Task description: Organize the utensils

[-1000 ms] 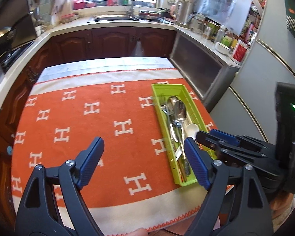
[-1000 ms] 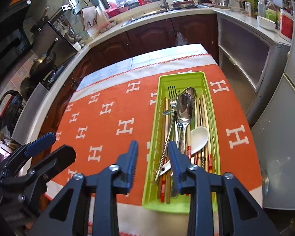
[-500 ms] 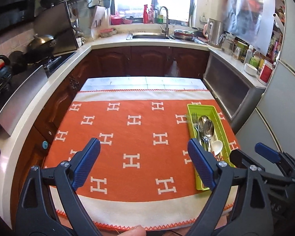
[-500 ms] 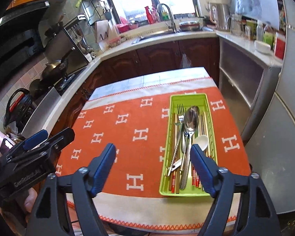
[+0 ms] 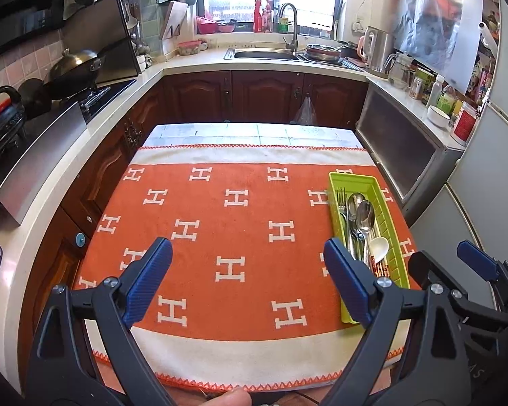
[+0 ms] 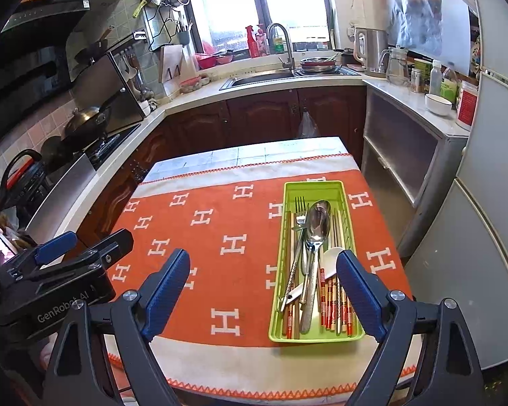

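A lime green tray (image 6: 342, 189) lies on the right side of the orange cloth (image 6: 203, 237). It holds metal spoons (image 6: 318, 220), a fork (image 6: 300, 208), a white spoon (image 6: 332, 260) and several chopsticks (image 6: 328, 304). The tray also shows in the left wrist view (image 5: 387, 216). My right gripper (image 6: 260, 291) is open and empty, held above the table's near edge, just in front of the tray. My left gripper (image 5: 247, 280) is open and empty above the cloth's near left part.
The cloth (image 5: 220, 216) covers a small table with kitchen counters around it. A stove with a wok (image 5: 74, 67) is on the left, a sink (image 5: 264, 54) at the back, a grey cabinet (image 5: 406, 149) and fridge (image 6: 484, 237) on the right.
Both grippers have pulled back and up from the table. The right gripper has opened wide. The utensils stay in the tray.
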Motion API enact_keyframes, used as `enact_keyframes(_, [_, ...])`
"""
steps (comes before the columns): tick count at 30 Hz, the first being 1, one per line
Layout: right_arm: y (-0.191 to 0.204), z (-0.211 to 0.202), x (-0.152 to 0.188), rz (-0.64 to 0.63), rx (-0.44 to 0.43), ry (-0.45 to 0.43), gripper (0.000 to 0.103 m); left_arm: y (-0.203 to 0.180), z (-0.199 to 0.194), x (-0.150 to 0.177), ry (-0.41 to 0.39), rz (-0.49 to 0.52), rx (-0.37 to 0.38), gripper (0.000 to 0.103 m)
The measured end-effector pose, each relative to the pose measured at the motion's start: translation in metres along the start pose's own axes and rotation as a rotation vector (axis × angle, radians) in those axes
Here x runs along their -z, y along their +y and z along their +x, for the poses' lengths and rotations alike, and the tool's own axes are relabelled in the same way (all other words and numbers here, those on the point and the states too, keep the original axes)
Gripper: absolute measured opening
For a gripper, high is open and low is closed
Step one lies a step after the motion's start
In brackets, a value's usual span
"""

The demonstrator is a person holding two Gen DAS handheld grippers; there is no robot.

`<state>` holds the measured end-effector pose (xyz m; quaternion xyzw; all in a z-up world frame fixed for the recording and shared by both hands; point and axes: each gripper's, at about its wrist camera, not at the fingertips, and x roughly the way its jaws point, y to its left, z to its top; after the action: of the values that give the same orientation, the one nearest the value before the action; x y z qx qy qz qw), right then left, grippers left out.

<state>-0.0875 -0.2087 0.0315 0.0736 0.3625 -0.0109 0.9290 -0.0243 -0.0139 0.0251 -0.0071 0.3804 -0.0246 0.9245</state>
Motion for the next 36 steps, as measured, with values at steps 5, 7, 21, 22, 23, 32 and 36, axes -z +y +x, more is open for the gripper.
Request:
enact_keyframes(5, [-0.002,0.017,-0.001,0.011,-0.005,0.026,0.089,0.000,0.009,0.001,0.020,0.003,-0.010,0.090])
enact_keyframes(7, [-0.004,0.024,-0.001,0.016,0.000,0.035,0.089,-0.001,0.014,0.001,0.032,0.003,-0.011,0.090])
enact_keyframes(21, [-0.004,0.043,-0.002,0.009,0.022,0.051,0.089,0.000,0.030,-0.003,0.059,0.003,-0.027,0.090])
enact_keyframes(22, [-0.004,0.045,-0.002,0.009,0.022,0.053,0.089,0.000,0.031,-0.003,0.060,0.003,-0.029,0.090])
enact_keyframes(23, [-0.005,0.046,-0.003,0.010,0.019,0.055,0.089,0.000,0.031,-0.003,0.059,0.003,-0.032,0.090])
enact_keyframes(32, [-0.005,0.052,-0.003,0.014,0.018,0.060,0.089,0.000,0.033,-0.004,0.062,0.004,-0.039,0.090])
enact_keyframes(36, [-0.007,0.056,-0.003,0.017,0.020,0.062,0.089,0.000,0.034,-0.004,0.064,0.007,-0.044,0.090])
